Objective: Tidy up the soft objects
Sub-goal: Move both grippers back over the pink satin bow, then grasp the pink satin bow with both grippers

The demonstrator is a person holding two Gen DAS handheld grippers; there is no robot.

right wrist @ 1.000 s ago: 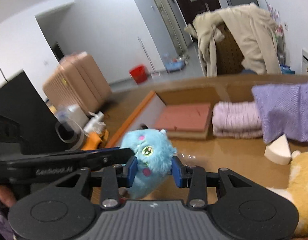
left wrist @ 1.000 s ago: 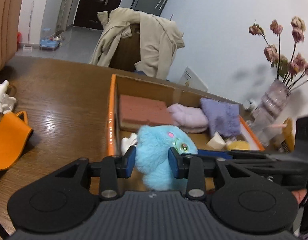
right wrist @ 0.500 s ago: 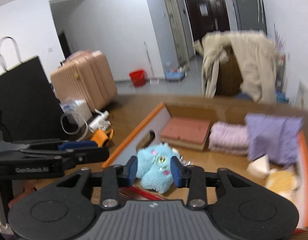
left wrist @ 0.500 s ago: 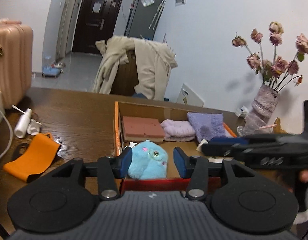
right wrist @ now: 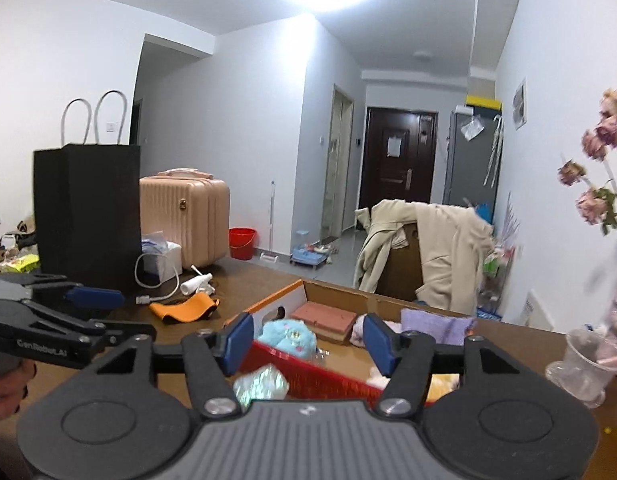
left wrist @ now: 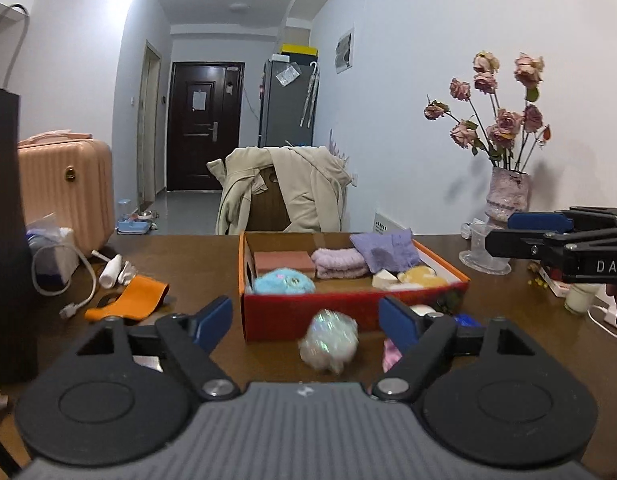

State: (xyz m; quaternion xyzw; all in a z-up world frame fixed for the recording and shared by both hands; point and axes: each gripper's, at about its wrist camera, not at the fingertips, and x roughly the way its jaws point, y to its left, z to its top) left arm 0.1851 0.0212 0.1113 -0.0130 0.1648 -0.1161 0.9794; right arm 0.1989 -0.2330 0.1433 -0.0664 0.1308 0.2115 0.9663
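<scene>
A red-and-orange cardboard box (left wrist: pixel 308 312) (right wrist: pixel 320 378) stands on the brown table. Inside lie a blue plush toy (left wrist: pixel 282 281) (right wrist: pixel 287 332), a brick-red pad (left wrist: pixel 282 262), a pink folded towel (left wrist: pixel 338 263), a purple cloth (left wrist: pixel 386 249) and a yellow plush (left wrist: pixel 422 278). An iridescent white pompom (left wrist: pixel 328 341) (right wrist: pixel 261 385) lies on the table before the box. My left gripper (left wrist: pixel 306 322) hangs back from the box, jaws opening, nothing between them. My right gripper (right wrist: pixel 308 340) is also back from the box, jaws opening and empty.
An orange band (left wrist: pixel 130 298), a white cable (left wrist: pixel 82 280) and a small white bottle (left wrist: pixel 110 270) lie left of the box. A black paper bag (right wrist: pixel 88 216) stands at the left. A vase of dried roses (left wrist: pixel 506 196) and a plastic cup (right wrist: pixel 584 364) stand at the right.
Both grippers let go of the blue plush, which now lies in the box. Both pulled back and up from the box, their jaws spread wider.
</scene>
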